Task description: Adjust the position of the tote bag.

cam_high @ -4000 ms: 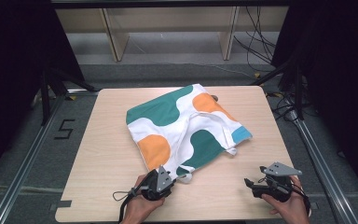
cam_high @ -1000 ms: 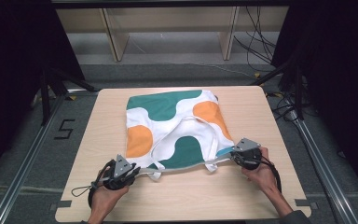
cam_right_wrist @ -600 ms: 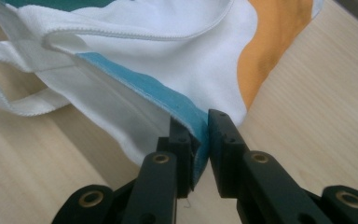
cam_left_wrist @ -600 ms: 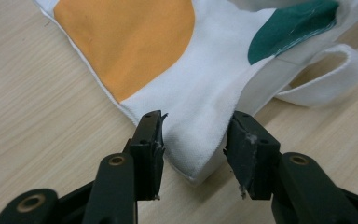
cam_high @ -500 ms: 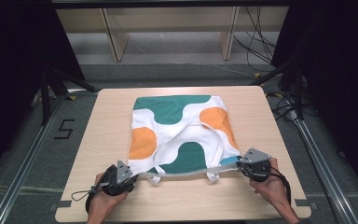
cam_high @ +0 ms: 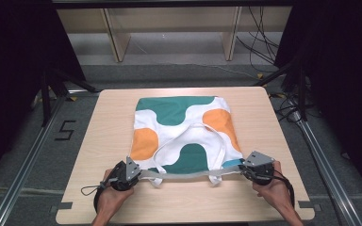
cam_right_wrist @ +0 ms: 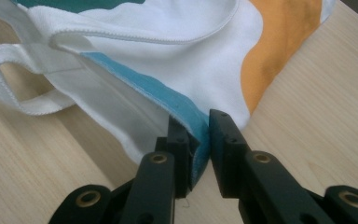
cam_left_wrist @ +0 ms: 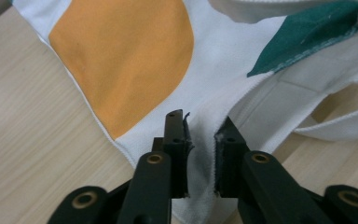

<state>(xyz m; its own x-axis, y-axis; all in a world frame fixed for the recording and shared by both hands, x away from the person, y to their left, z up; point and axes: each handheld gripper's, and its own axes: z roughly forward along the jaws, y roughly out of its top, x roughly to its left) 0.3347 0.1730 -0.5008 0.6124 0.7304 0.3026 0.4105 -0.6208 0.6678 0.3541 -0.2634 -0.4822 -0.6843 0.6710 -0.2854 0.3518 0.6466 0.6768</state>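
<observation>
While each gripper clamps a near corner, tote bag [cam_high: 184, 127] flat, mouth toward person, straps [cam_high: 191, 136] lying across it.

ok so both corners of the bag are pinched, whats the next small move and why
Probably pull the two corners gently apart and toward the near table edge. The left gripper and right gripper each clamp a near corner of the tote bag, whose handles lie loose, so light tension should flatten it.

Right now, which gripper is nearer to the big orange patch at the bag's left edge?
Left. The left gripper holds the bag corner just below that orange patch; the right gripper holds the opposite corner, across the bag.
</observation>
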